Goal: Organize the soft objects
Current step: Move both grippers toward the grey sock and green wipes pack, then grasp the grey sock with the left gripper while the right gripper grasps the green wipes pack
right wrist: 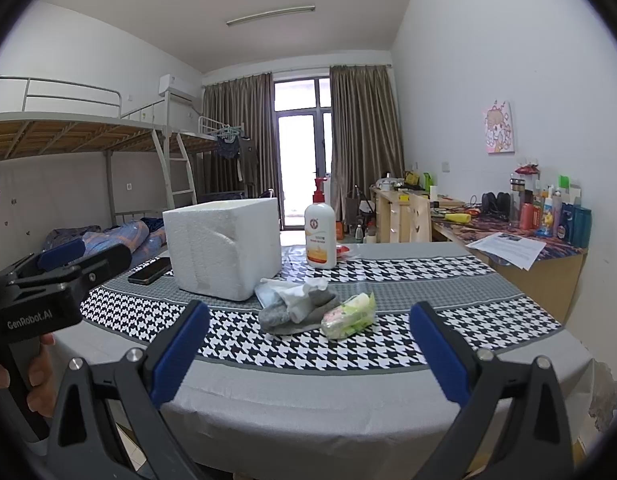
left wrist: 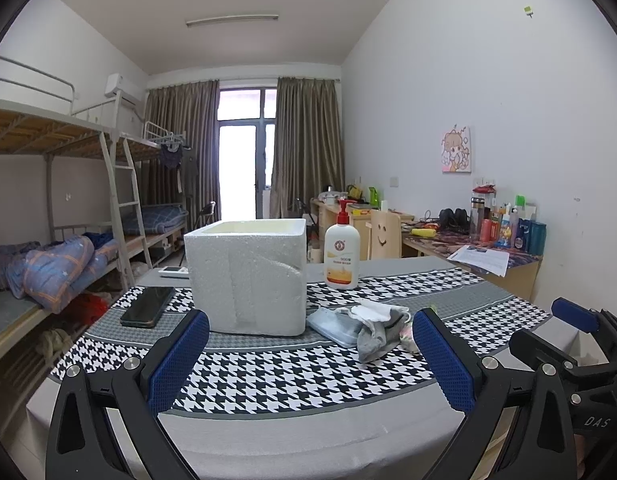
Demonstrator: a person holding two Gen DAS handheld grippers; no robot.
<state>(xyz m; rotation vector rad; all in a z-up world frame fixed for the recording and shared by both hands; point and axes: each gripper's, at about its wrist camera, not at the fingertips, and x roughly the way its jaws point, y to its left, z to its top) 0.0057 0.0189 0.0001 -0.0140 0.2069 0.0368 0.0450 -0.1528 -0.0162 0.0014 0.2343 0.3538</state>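
Writing on left claw: "GenRobot.AI" is printed in pale letters on the black body of the left claw (right wrist: 60, 256), seen at the left edge of the right wrist view.
Writing on right claw: "DAS" can be read on the black body of the right claw (left wrist: 576, 320), at the right edge of the left wrist view.
Pump bottle: a white bottle (left wrist: 341, 254) with a red pump and an orange lower band carries a round red emblem; its smaller print is too small to read, possibly a volume figure.
Left claw: spread wide, blue pads well apart, holding nothing (left wrist: 310, 356), low over the near edge of the counter (left wrist: 292, 432).
Right claw: spread wide and holding nothing (right wrist: 308, 352).
Soft pile: a grey sock (right wrist: 292, 312) with a white cloth (right wrist: 296, 288) lying on it sits on the houndstooth cover, beyond and between the right claw's pads, apart from them.
Packet: a clear wrapped packet (right wrist: 348, 312) with green and pink contents touches the sock's right side.
Blue pouch: a flat pale-blue item (left wrist: 332, 324) lies between the sock and the foam box.
Foam box: a white open-topped box (left wrist: 248, 276) stands just left of the pile.
Phone: a dark phone (left wrist: 147, 306) lies left of the box.
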